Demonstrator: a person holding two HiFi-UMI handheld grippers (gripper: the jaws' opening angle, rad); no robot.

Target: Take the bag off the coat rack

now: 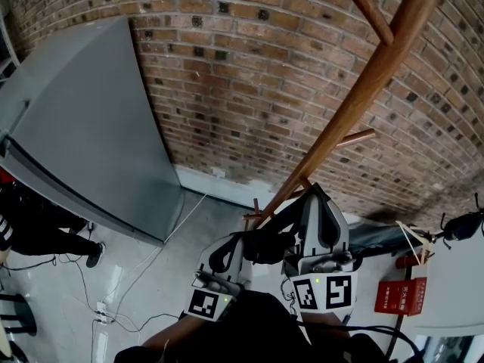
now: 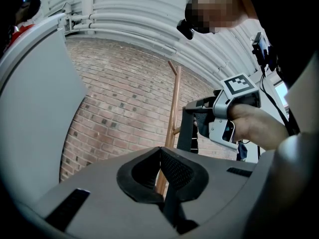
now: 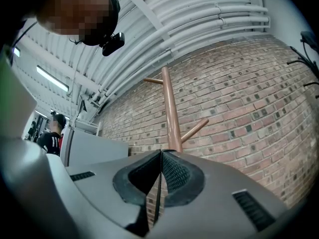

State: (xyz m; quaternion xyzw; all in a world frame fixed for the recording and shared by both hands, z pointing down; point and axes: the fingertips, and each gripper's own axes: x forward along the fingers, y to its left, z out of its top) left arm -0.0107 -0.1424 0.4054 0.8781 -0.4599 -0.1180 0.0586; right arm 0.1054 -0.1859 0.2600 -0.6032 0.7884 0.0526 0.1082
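Brown wood of a coat rack (image 1: 355, 100), slanting from the top right of the head view down to the floor, with a red-brown brick wall (image 1: 242, 74) close behind. Shows pegs near the top, one halfway down, and short lower pegs (image 1: 255, 206) just beside the two tools.

Places the right gripper (image 1: 318, 193) upright against the lower pole, jaws pressed together on a dark bag strap (image 2: 187, 131). From the left gripper view, shows that strap hanging straight down from the jaw tips, beside the pole. In the right gripper view, leaves only a thin dark line below the pinch. Shows a hand (image 2: 256, 126) wrapped round this tool's grip.

Places the left gripper (image 1: 231, 249) lower and to the left, jaws closed tip to tip with nothing between, the pole visible just past them.

Shows a dark bulk (image 1: 265, 246) between the two tools, clear of the pegs; cannot tell whether bag body or more strap.

Around:
- a tall grey cabinet (image 1: 83, 127) at left against the wall
- a white cable (image 1: 151, 263) trailing across the pale floor to a power strip (image 1: 102, 308)
- a person in dark clothes (image 1: 38, 229) at the far left edge
- a red box (image 1: 401, 297) at right, near a white surface
- white pipes (image 3: 199, 29) overhead
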